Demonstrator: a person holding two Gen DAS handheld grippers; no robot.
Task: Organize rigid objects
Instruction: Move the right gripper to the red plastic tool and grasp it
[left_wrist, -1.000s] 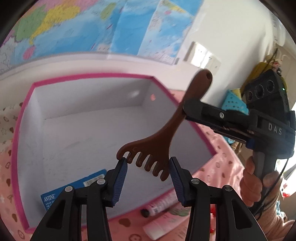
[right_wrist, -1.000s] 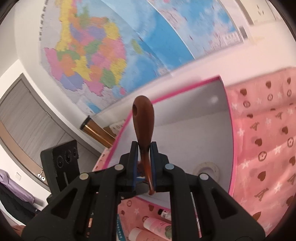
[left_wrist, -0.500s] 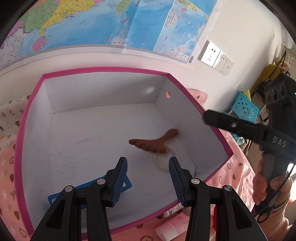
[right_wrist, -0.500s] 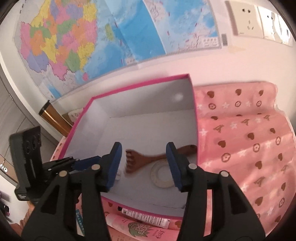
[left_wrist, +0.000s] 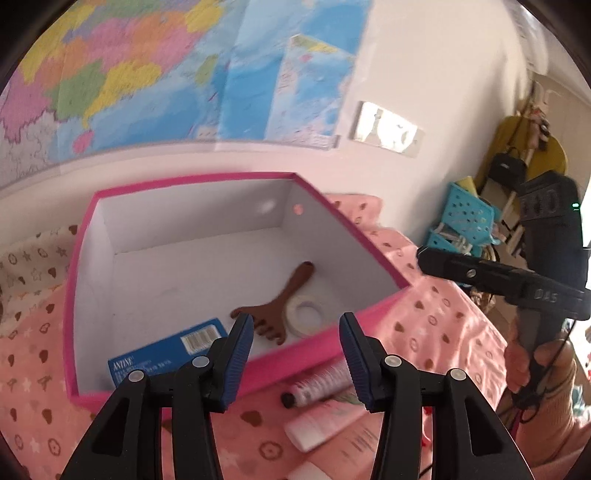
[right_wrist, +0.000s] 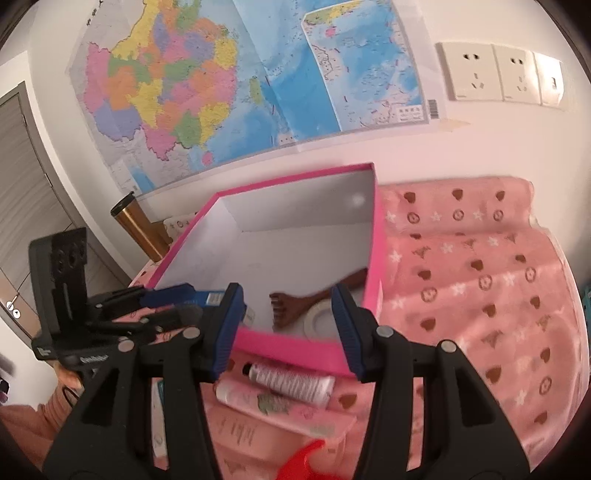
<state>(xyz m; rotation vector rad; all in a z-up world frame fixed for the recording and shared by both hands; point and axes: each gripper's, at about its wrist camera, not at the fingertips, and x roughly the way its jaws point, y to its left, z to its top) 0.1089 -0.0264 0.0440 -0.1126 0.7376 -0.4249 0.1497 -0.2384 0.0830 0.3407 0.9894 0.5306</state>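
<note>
I see brown comb (left_wrist: 276, 309) flat on pink box (left_wrist: 325, 345) floor, touching tape roll (left_wrist: 305, 314), beyond my left gripper (left_wrist: 296, 355). Both left and right gripper (right_wrist: 288, 325) gaping, empty, near box front rim.

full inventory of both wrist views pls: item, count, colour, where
box: 1, pink outside, white inside, on the cloth, open top
comb: 1, brown, wooden-looking, flat on the box floor, near the right wall
tape roll: 1, white, box floor, against the comb
flat packet: 1, blue, barcode label, box floor, front left
tubes: at least 3, pale pink and white, on the cloth in front of the box
red item: 1, cut off at the frame edge, cannot identify
cloth: 1, pink with hearts and stars, under everything
flask: 1, gold, left of the box
map: 1, multicolour, wall
sockets: 3 plates, cream, wall
basket: 1, blue, far right
left claw: open, empty
right claw: open, empty
</note>
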